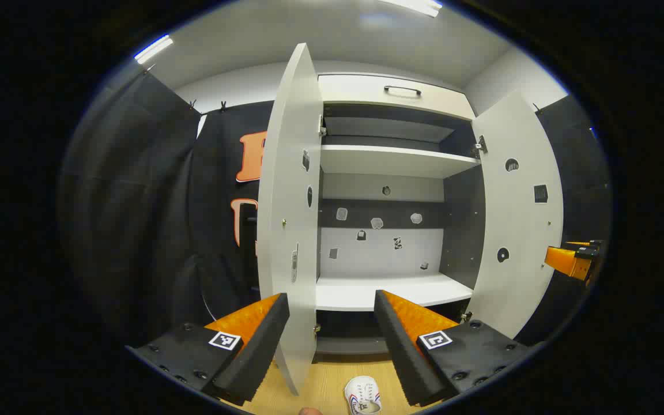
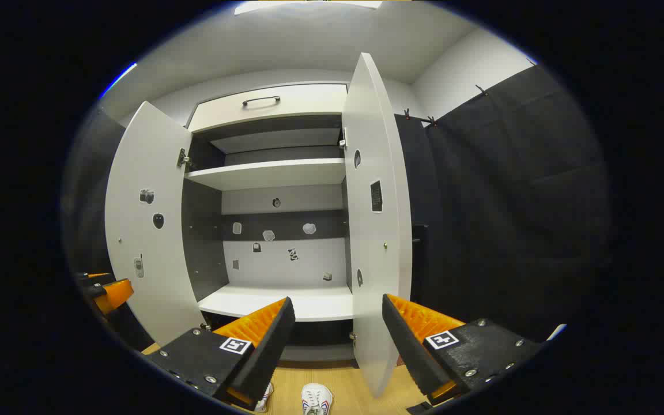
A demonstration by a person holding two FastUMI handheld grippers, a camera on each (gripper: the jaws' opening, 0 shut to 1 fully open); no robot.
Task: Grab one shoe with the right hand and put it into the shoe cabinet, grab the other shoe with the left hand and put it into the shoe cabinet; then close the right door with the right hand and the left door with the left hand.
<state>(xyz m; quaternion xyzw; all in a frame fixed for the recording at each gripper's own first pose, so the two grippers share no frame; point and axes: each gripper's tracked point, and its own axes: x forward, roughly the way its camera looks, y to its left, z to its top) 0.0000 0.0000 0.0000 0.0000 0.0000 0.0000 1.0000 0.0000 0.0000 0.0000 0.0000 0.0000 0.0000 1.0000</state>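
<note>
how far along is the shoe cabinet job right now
Nothing looks done yet. The shoe cabinet stands with both doors open and its shelves bare. Two shoes lie on the wooden floor in front of it. The right gripper and left gripper are both open and hold nothing. Both shoes remain to be put in, then the right door and left door closed.

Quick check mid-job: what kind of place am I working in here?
Most likely a staged recording booth, not a real home: black cloth walls hang around a white shoe cabinet with both doors open, and a white shoe sits on the wooden floor.
</note>
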